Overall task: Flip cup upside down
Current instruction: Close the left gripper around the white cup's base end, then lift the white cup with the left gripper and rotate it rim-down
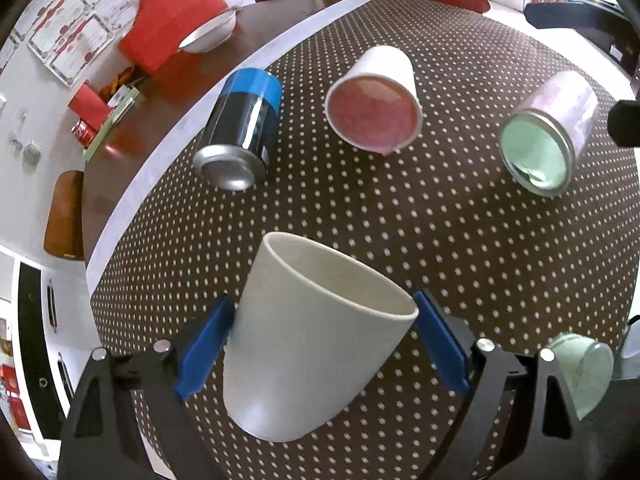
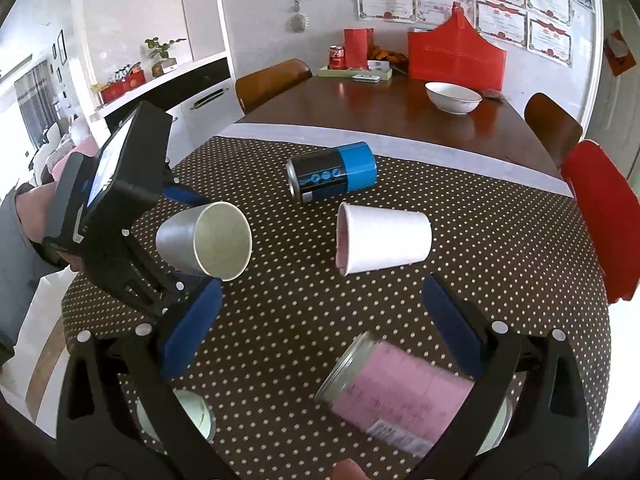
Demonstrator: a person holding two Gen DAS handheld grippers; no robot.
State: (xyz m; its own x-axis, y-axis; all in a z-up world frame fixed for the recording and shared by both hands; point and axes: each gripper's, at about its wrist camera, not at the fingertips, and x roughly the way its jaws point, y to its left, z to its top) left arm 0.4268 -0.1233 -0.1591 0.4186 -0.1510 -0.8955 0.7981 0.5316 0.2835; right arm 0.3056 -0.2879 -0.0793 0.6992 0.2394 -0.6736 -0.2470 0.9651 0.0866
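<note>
Left tongs (image 1: 320, 344) clamped on tilted grey cup (image 1: 312, 344), held off worktop (image 1: 440, 220); right tongs (image 2: 324, 340) spread wide above pink jar (image 2: 400, 396).

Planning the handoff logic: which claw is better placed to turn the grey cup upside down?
Left. The left claw already holds the grey cup tilted above the table; the right claw is open, with only the pink jar lying below it.

1. Three cups: a grey cup (image 1: 320, 340) at lower centre, a white cup (image 1: 376, 100) with pink inside at upper centre, a pale green cup (image 1: 580, 372) at lower right.
2. Two cans: a blue-black can (image 1: 242, 124) at upper left, a pink can (image 1: 552, 124) at right.
3. One bowl (image 1: 208, 32) at upper left.
4. Two claws: left claw (image 1: 320, 344), right claw (image 2: 320, 328).
</note>
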